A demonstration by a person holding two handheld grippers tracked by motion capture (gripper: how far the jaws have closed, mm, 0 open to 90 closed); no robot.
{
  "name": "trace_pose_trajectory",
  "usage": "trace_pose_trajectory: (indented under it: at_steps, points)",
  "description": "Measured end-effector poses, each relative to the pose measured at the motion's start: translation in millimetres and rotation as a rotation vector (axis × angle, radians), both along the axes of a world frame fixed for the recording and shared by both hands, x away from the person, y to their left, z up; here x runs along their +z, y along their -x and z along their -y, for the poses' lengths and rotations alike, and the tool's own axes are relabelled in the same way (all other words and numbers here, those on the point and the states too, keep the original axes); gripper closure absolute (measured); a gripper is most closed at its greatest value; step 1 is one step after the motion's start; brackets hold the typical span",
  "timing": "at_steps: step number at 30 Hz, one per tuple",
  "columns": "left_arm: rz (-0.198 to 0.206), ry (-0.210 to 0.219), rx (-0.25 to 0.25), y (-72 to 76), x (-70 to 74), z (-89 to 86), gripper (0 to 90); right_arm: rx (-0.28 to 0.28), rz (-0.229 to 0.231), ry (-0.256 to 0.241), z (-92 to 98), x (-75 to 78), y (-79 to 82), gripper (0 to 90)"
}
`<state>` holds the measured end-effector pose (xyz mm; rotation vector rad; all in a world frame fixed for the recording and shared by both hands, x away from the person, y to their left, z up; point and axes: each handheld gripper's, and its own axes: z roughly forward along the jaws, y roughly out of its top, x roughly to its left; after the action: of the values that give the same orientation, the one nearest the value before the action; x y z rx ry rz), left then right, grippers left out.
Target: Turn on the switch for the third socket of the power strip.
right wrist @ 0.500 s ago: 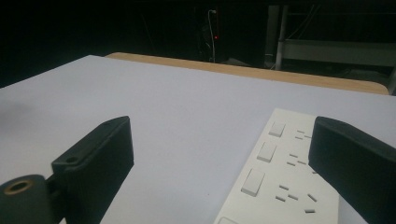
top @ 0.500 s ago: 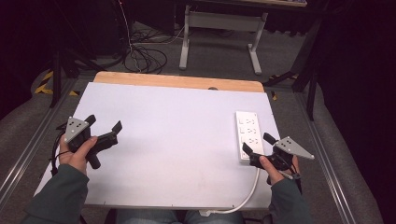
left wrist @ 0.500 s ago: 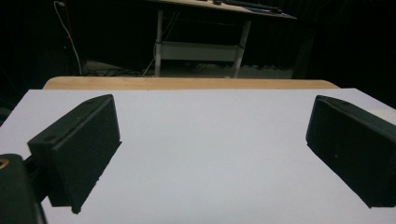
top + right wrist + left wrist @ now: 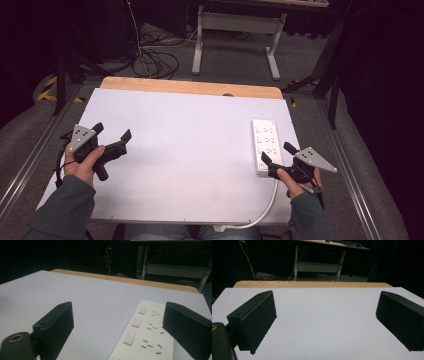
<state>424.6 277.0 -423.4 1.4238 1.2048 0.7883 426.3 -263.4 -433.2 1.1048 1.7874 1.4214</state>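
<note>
— What lies on the table?

— A flat white tabletop with a light wooden strip along its far edge [image 4: 190, 150] takes up the middle of the high view. On it, at the right of centre, lies a long white plastic power strip with three switched sockets [image 4: 265, 145], its length running from near to far. A white cable [image 4: 265, 207] leaves its near end and curves down to the table's bottom edge.

— And the person's left side?

— At the left of the high view a hand in a grey-green sleeve [image 4: 82, 165] holds the black two-jaw left gripper with a grey three-cornered plate on top [image 4: 112, 133]. Its jaws stand wide apart with nothing between them; in the left gripper view [image 4: 324, 315] bare white table shows in the gap.

— The right side?

— At the lower right of the high view the other hand [image 4: 292, 180] holds the black right gripper with its own grey plate [image 4: 276, 153], just beside the near end of the power strip. Its jaws are also spread and hold nothing. In the right gripper view [image 4: 120, 327] the power strip [image 4: 147, 337] runs up from the bottom of the frame between the jaws, nearer the right-hand one, showing three rocker switches and slotted sockets.

— Behind the table?

— Dark floor, a tangle of black cables [image 4: 150, 60] at upper left, and a grey metal desk frame [image 4: 235, 30] at top centre.
</note>
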Motion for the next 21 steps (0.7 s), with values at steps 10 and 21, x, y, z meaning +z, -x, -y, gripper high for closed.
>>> trace_pose_trajectory:
  at_steps: [10,21]
  points:
    - [0.001,0.001,-0.004,-1.6,-0.1,1.4,3.5,-0.048,-0.026,-0.018,3.3,0.5,0.3,27.0]
    - [-0.001,0.003,-0.003,-1.6,-0.3,1.4,3.6,-0.052,-0.028,-0.025,7.6,5.3,0.7,67.9]
